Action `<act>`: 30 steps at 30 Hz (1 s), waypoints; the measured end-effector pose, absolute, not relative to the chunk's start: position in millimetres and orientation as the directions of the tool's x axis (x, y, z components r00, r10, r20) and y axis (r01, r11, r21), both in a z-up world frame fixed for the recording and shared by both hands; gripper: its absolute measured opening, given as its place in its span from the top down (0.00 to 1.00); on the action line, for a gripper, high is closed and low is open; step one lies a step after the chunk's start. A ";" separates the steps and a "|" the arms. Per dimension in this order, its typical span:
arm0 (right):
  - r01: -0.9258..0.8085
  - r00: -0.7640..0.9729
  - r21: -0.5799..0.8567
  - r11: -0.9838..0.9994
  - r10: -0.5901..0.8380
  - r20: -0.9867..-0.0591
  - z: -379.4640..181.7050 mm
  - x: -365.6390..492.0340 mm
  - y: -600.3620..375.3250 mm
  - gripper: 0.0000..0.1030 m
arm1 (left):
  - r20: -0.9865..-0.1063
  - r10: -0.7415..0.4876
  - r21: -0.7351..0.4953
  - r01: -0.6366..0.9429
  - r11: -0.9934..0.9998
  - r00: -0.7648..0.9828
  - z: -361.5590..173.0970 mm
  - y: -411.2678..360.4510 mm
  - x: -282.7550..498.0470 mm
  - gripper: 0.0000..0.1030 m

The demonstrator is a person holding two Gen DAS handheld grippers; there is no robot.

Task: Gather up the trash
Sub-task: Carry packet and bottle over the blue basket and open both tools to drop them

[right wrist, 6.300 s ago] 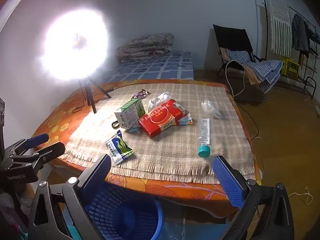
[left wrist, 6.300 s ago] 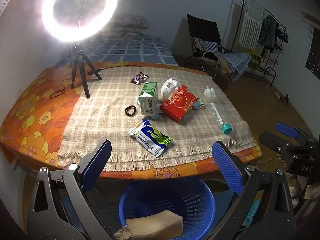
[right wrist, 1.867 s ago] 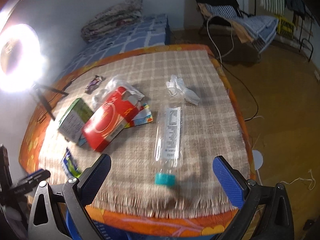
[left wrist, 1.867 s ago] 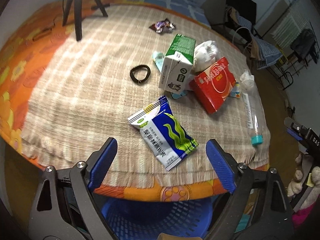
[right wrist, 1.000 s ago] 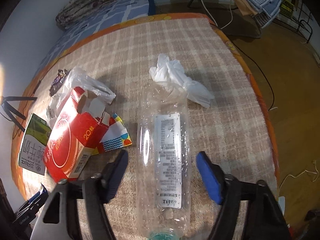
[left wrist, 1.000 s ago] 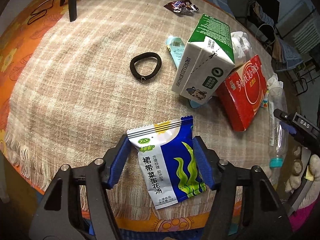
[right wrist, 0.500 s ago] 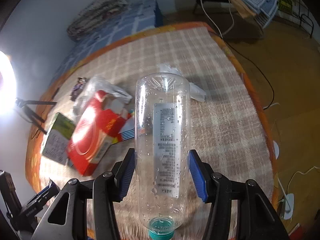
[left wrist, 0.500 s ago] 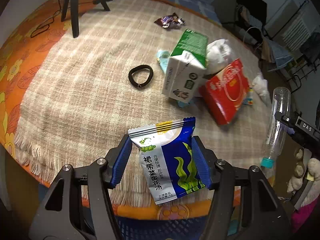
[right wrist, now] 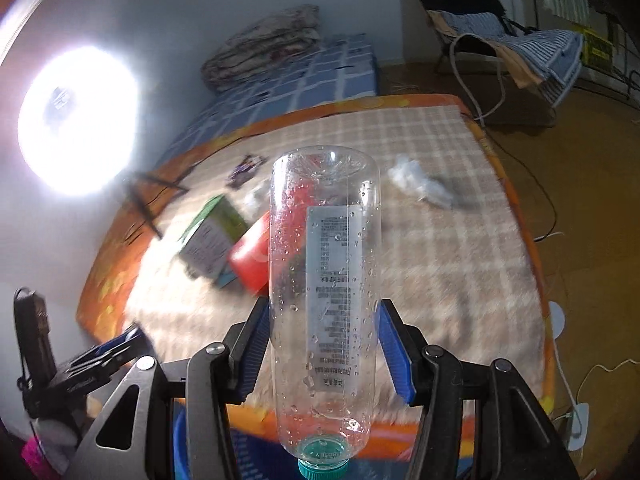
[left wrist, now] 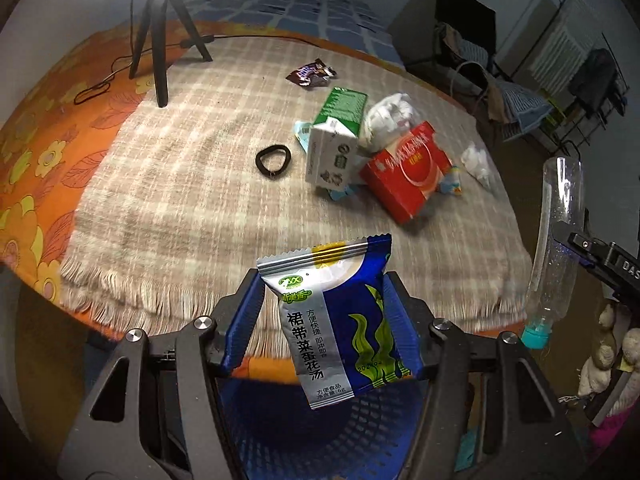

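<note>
My left gripper is shut on a blue and silver snack packet, held off the table's front edge above the blue basket. My right gripper is shut on a clear plastic bottle with a teal cap pointing down; the bottle also shows in the left wrist view. A green and white carton, a red box, a candy wrapper and crumpled tissues lie on the checked cloth.
A black hair tie lies on the cloth. A ring light on a black tripod stands at the far left. A bed, a chair and a clothes rack stand beyond the table.
Both grippers have lifted and pulled back from the table, the left with the packet, the right with the bottle. The left now hangs over the basket.
</note>
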State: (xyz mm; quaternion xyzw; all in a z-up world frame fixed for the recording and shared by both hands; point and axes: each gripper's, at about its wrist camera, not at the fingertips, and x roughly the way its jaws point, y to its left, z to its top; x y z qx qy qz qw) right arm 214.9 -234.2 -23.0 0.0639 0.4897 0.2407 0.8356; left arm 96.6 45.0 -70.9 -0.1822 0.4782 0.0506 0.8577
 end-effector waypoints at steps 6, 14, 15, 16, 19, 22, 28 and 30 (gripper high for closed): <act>-0.426 0.346 0.367 0.827 0.523 -0.779 -30.8 154.9 -209.3 0.47 | -0.841 -0.088 -0.233 -0.210 0.950 0.534 -73.1 28.9 67.4 0.40; -0.524 0.285 0.318 0.790 0.514 -0.809 -63.9 99.1 -170.7 0.47 | -0.864 -0.099 -0.215 -0.184 0.959 0.494 -94.7 17.7 29.3 0.40; -0.532 0.275 0.313 0.786 0.511 -0.815 -70.0 93.8 -166.5 0.47 | -0.868 -0.098 -0.212 -0.185 0.960 0.486 -98.7 17.4 25.7 0.40; -0.538 0.268 0.309 0.785 0.506 -0.820 -74.9 90.1 -162.9 0.47 | -0.873 -0.096 -0.208 -0.187 0.960 0.478 -102.9 17.5 21.7 0.40; -0.551 0.245 0.297 0.780 0.492 -0.835 -89.6 80.3 -155.0 0.47 | -0.887 -0.083 -0.190 -0.194 0.963 0.455 -116.2 17.6 10.3 0.40; -0.561 0.221 0.295 0.773 0.484 -0.847 -103.6 73.2 -148.3 0.47 | -0.899 -0.085 -0.188 -0.203 0.961 0.430 -129.2 19.0 0.4 0.40; -0.579 0.205 0.283 0.765 0.472 -0.857 -118.8 60.8 -136.9 0.47 | -0.918 -0.073 -0.169 -0.219 0.961 0.390 -151.0 22.3 -14.1 0.40; -0.583 0.200 0.280 0.763 0.468 -0.861 -122.8 58.2 -134.1 0.47 | -0.923 -0.065 -0.160 -0.222 0.962 0.380 -156.8 22.2 -17.8 0.40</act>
